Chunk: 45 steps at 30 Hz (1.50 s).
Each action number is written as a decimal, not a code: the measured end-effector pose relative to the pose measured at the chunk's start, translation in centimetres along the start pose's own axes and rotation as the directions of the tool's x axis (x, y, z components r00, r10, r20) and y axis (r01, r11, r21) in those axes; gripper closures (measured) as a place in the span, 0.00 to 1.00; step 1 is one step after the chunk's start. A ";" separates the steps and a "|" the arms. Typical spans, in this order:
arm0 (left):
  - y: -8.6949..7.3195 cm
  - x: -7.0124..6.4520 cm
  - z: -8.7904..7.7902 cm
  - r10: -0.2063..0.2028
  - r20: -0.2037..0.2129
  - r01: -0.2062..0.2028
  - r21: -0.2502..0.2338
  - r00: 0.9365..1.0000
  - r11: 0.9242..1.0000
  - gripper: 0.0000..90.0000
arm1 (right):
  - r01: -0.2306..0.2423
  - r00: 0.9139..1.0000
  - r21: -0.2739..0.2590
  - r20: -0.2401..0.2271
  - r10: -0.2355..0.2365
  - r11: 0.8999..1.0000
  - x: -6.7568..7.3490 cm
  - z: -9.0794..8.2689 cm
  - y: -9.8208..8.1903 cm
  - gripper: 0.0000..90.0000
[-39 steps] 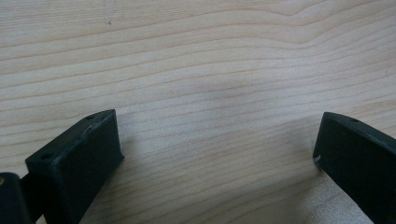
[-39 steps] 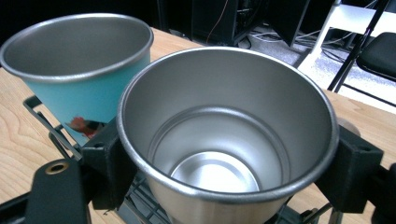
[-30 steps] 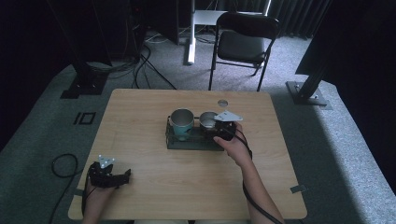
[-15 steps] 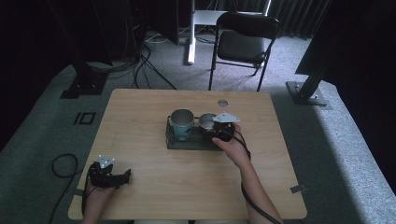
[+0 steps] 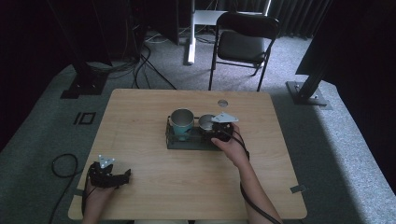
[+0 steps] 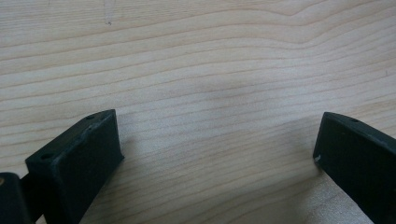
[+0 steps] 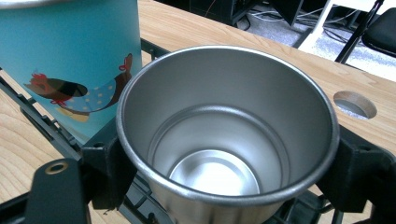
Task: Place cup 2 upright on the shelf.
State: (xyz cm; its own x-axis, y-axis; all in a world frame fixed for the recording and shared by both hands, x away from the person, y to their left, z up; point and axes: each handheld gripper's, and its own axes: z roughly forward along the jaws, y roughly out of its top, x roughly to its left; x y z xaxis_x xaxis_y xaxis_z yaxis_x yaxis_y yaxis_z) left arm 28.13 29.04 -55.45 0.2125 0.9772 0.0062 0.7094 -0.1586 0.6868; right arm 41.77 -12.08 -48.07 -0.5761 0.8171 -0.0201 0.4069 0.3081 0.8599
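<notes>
Steel cup, plain and unpainted, stands upright in a black wire rack near the middle of a pale wooden table. Its mouth faces straight up and its long axis runs vertical; the inside is empty and shiny down to the base. The right gripper has its two black jaws set against opposite sides of the cup, just under the rim, so it appears clamped on the cup, probably either to lift it out of the rack or having just seated it there. Which of the two cannot be told.

Just beside the steel cup, on its left in the high view, stands a taller teal mug in the same rack, also upright, with a small cartoon figure printed on its wall. The rack likely keeps both vessels from tipping.

The left gripper rests low on the table's near left corner, well apart from the rack. Its jaws are spread wide with nothing between them but bare wood grain, so it seems parked, waiting. A round cable hole sits behind the rack.
</notes>
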 end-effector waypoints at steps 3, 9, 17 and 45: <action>0.0 0.0 0.0 0.000 0.000 0.000 0.000 1.000 1.000 0.02 | -0.003 1.000 0.003 -0.001 0.003 1.000 0.0 0.0 0.0 0.20; 0.0 0.0 0.0 0.000 0.000 0.000 0.000 1.000 1.000 0.02 | 0.000 1.000 0.012 -0.018 0.000 1.000 0.0 0.0 0.0 0.20; 0.0 0.0 0.0 0.000 0.000 0.000 0.000 1.000 1.000 0.02 | -0.032 0.998 0.015 -0.058 0.032 0.999 -0.1 -0.7 0.0 0.14; 0.0 0.0 0.0 0.000 0.000 0.000 0.000 1.000 1.000 0.02 | -0.023 0.998 -0.038 -0.064 0.020 0.999 -1.0 -4.0 -1.2 0.13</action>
State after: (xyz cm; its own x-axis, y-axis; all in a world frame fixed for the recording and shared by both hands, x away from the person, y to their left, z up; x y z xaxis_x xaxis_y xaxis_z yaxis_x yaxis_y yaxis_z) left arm 28.13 29.04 -55.45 0.2125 0.9771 0.0066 0.7094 -0.1589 0.6867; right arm 39.00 -15.17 -47.03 -0.6120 0.7903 0.0303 0.3928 0.2705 0.8790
